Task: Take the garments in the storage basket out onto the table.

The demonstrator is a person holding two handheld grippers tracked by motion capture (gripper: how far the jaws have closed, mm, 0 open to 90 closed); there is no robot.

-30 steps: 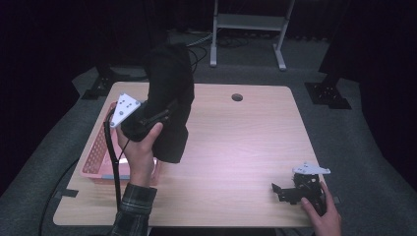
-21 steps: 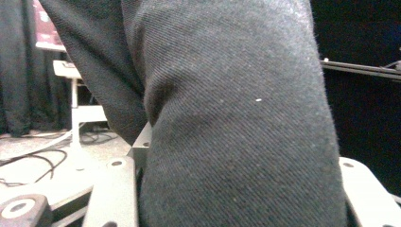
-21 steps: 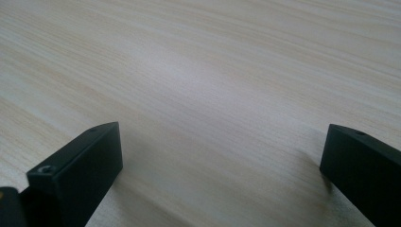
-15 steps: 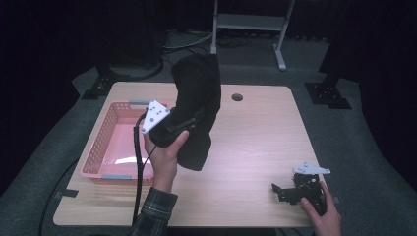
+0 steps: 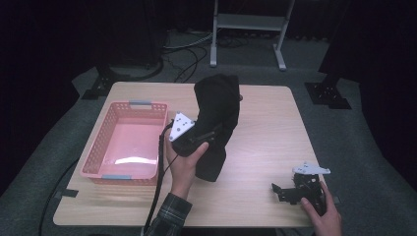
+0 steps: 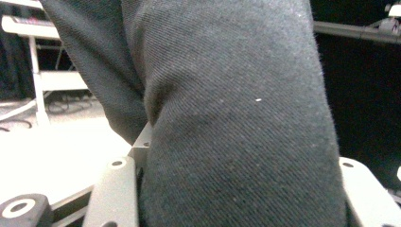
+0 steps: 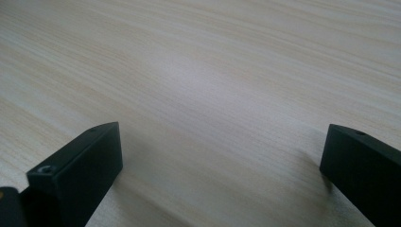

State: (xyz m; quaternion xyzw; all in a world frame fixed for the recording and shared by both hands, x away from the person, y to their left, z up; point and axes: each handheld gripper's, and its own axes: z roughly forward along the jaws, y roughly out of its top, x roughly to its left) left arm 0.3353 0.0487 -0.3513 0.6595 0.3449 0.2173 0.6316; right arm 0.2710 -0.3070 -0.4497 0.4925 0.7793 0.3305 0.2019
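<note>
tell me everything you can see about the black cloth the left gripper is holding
The black cloth is a dark, thick fabric with a fine diagonal twill weave, like a garment bunched and folded lengthwise. It hangs upright above the middle of the wooden table, right of the pink basket. The left gripper is shut on it about midway, jaws pressing either side. Whether its lower end touches the tabletop can't be told.

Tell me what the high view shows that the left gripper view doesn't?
High view: the pink basket at the table's left, the left gripper from outside, and the right gripper, open, resting low near the front right corner. Left gripper view: the weave of the dark cloth up close, pinched between its jaws. Both share that cloth, the light tabletop and the metal stand behind.
</note>
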